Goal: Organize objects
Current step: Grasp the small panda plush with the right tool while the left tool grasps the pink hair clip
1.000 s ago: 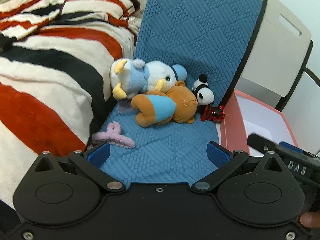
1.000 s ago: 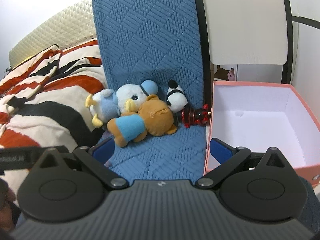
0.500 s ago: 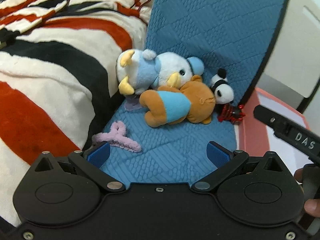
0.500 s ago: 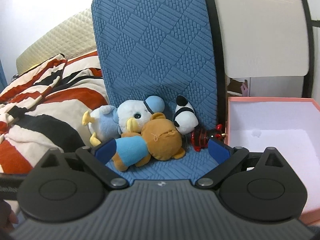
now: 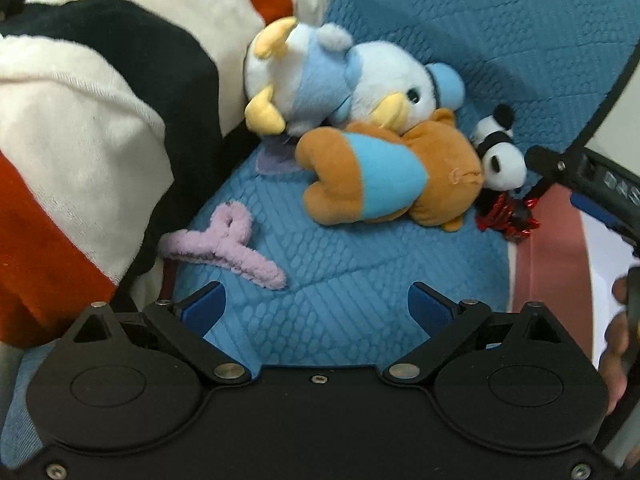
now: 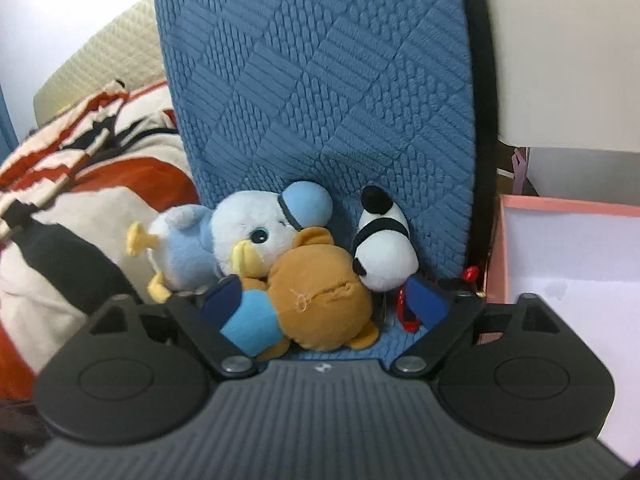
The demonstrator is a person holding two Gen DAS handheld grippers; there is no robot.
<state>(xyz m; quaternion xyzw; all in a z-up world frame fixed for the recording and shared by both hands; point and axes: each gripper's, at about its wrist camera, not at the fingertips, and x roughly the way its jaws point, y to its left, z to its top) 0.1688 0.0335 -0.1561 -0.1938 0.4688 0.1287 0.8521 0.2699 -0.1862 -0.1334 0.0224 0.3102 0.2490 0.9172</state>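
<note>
A brown plush bear in a blue shirt (image 6: pixel 316 312) (image 5: pixel 384 172) lies on a blue quilted mat (image 5: pixel 360 264), against a white-and-blue duck plush (image 6: pixel 240 240) (image 5: pixel 332 84) and a small panda plush (image 6: pixel 384 252) (image 5: pixel 500 156). A red shiny trinket (image 5: pixel 508 216) lies by the panda. A pink fuzzy hair claw (image 5: pixel 228 244) lies near my left gripper (image 5: pixel 316 308), which is open and empty above the mat. My right gripper (image 6: pixel 324 300) is open, its fingers either side of the bear's head.
A pink box with a white inside (image 6: pixel 568 256) (image 5: pixel 548 248) stands right of the mat. A red, black and white striped blanket (image 5: pixel 92 128) (image 6: pixel 80 208) lies to the left. The mat's upright blue back (image 6: pixel 320 80) rises behind the toys.
Both grippers have moved forward toward the toys. My right gripper has closed in around the bear, jaws still open. The left has drawn nearer the pink hair claw.
</note>
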